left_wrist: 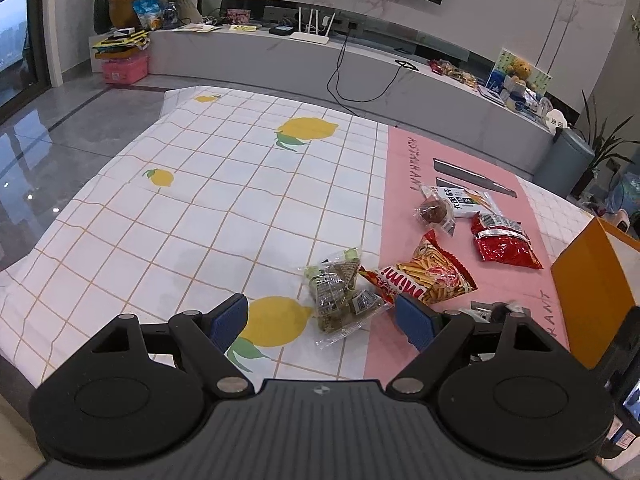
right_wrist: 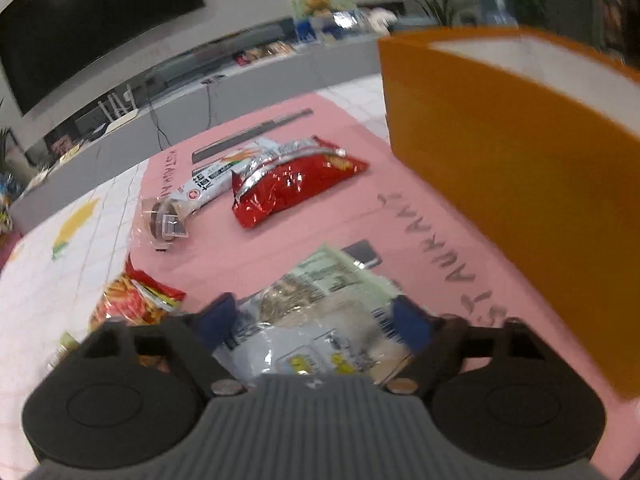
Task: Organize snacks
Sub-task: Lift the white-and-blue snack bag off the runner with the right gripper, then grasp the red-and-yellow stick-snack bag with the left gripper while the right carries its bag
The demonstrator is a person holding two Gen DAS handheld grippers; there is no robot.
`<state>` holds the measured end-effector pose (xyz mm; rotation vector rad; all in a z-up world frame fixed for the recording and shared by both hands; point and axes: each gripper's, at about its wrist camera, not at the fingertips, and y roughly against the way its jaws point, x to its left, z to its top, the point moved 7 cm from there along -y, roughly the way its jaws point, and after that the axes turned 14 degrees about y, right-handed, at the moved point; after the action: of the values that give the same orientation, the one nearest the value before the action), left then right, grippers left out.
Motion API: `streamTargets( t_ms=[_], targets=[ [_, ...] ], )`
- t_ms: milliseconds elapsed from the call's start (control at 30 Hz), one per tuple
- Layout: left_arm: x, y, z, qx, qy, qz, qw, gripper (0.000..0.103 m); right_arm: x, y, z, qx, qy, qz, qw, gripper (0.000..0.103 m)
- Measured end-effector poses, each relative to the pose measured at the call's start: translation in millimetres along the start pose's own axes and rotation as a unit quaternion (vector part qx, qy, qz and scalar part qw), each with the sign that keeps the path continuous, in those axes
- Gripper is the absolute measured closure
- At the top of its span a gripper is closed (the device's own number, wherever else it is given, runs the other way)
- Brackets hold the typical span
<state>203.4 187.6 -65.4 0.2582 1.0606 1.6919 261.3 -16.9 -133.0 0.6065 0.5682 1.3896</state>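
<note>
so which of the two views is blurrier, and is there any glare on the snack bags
The right wrist view is blurrier: the orange box smears with motion and the background is soft. The left wrist view is sharp, with fisheye bending at the edges. Glare shows on the red bag in the right wrist view, and on its silver seal in the left wrist view.

The red snack bag (right_wrist: 294, 182) was glossy, crinkled foil; the dumpling packet (left_wrist: 340, 296) clear shiny plastic. The orange box (right_wrist: 516, 184) looked matt card, the tablecloth (left_wrist: 224, 200) smooth.
</note>
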Motion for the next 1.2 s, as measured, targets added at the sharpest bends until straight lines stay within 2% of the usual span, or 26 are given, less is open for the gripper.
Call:
streamTargets(
  t_ms=[167,300,400,467,533,633,733,867,967,1067,1100,1167,1200],
  targets=[
    [-1.7,1.1,-1.2,0.002,-0.005,-0.008,1.0000,0.005,-12.4,10.6,-4.0,0.009,0.074,0.040,0.996,0.055],
    [-7.8,-0.3,0.0,0.005,-0.014,-0.025,0.9996,0.005,-20.2,24.1,-11.2,0.030,0.168,0.097,0.981,0.056],
    [-27.9,-4.1,1.1,0.011,-0.068,-0.048,0.9964,0.005,-30.4,32.0,-19.0,0.035,0.198,0.137,0.970,0.056],
    [-50.3,-5.4,-3.5,0.014,-0.142,-0.083,0.9864,0.005,-37.7,34.5,-24.4,0.022,0.200,0.147,0.968,0.055],
    [-66.3,-10.0,-8.6,0.007,-0.192,-0.091,0.9771,0.005,-41.6,33.8,-28.1,0.012,0.191,0.154,0.969,0.051],
    [-85.6,-28.3,-19.6,0.011,-0.264,-0.084,0.9609,0.005,-36.5,34.8,-26.7,0.016,0.209,0.156,0.965,0.050],
    [-99.6,-48.5,-30.1,0.009,-0.333,-0.077,0.9396,0.005,-34.3,33.9,-27.4,0.022,0.211,0.165,0.963,0.050],
    [-109.4,-75.8,-43.9,0.025,-0.384,-0.076,0.9197,0.005,-31.8,33.7,-27.3,0.027,0.216,0.165,0.962,0.050],
    [-111.0,-95.3,-50.1,0.036,-0.397,-0.058,0.9151,0.005,-32.3,33.8,-26.8,0.031,0.215,0.167,0.962,0.051],
    [-111.6,-108.6,-56.2,0.050,-0.396,-0.052,0.9155,0.005,-31.0,35.3,-26.4,0.023,0.222,0.167,0.960,0.057],
    [-110.0,-108.6,-55.3,0.048,-0.395,-0.048,0.9163,0.008,-30.0,36.3,-26.6,0.019,0.229,0.165,0.959,0.060],
    [-109.7,-109.9,-56.5,0.035,-0.398,-0.035,0.9159,0.023,-27.9,38.5,-26.6,0.011,0.238,0.163,0.958,0.064],
    [-110.0,-108.1,-55.8,0.028,-0.401,-0.028,0.9154,0.040,-27.2,39.4,-26.7,0.008,0.238,0.163,0.958,0.066]
  ],
)
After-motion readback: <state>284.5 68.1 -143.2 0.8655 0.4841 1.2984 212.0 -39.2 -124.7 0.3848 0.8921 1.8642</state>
